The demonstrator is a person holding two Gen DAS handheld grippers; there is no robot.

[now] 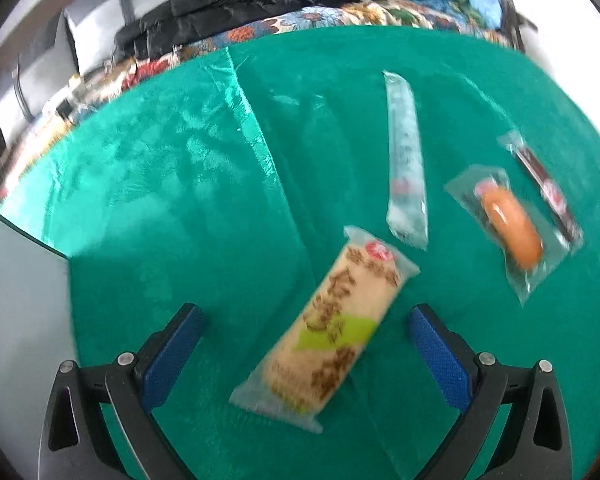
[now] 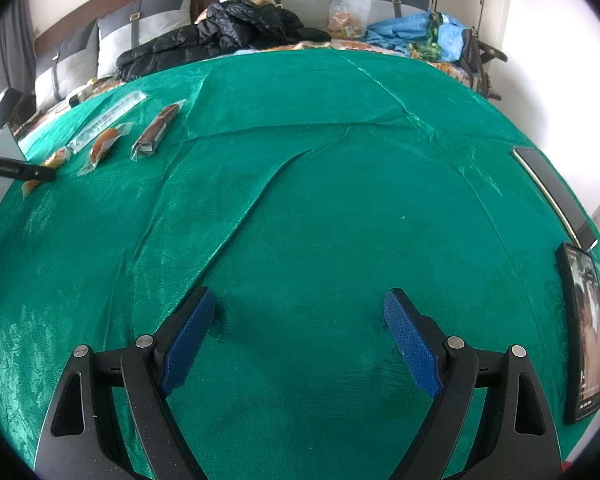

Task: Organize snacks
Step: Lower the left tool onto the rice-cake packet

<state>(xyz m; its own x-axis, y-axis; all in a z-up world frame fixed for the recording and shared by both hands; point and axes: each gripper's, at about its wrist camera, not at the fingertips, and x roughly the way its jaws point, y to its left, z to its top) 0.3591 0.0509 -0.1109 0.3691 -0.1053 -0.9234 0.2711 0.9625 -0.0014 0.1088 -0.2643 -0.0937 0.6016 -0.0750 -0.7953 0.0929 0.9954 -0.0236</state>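
Cracker pack (image 1: 324,328) lies slantwise between the left gripper (image 1: 306,320), jaws wide.
Right gripper (image 2: 299,312), also wide, sits well apart.

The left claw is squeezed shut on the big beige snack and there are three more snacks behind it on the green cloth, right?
Not quite. The left claw is open, its two blue fingers wide apart on either side of the big beige snack, not squeezing it. The left wrist view shows this. The rest holds: three more snacks lie behind it on the green cloth.
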